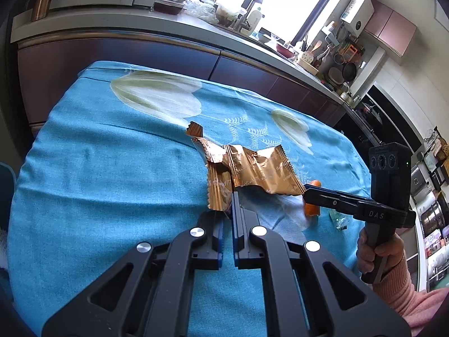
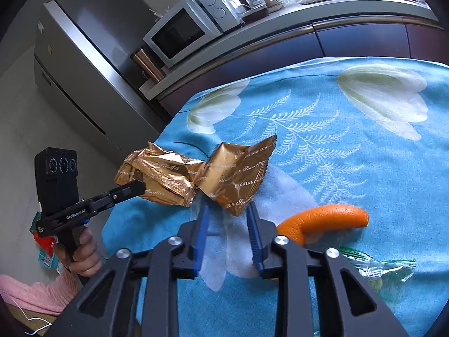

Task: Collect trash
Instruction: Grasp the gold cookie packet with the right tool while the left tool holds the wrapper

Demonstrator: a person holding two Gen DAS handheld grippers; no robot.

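Observation:
Two gold foil wrappers lie on the blue flowered tablecloth (image 1: 92,154). My left gripper (image 1: 228,196) is shut on the edge of one gold wrapper (image 1: 219,193); it also shows in the right wrist view (image 2: 157,179), pinched by the left gripper (image 2: 139,186). The second gold wrapper (image 1: 261,171) lies beside it and shows in the right wrist view (image 2: 238,174). My right gripper (image 2: 228,209) is open, its fingers on either side of this wrapper's near corner. In the left wrist view the right gripper (image 1: 307,189) reaches that wrapper's right edge.
An orange peel (image 2: 325,219) lies right of my right gripper, also seen in the left wrist view (image 1: 311,209). A clear plastic wrapper with green print (image 2: 376,269) lies near the front right. A kitchen counter with a microwave (image 2: 193,22) runs behind the table.

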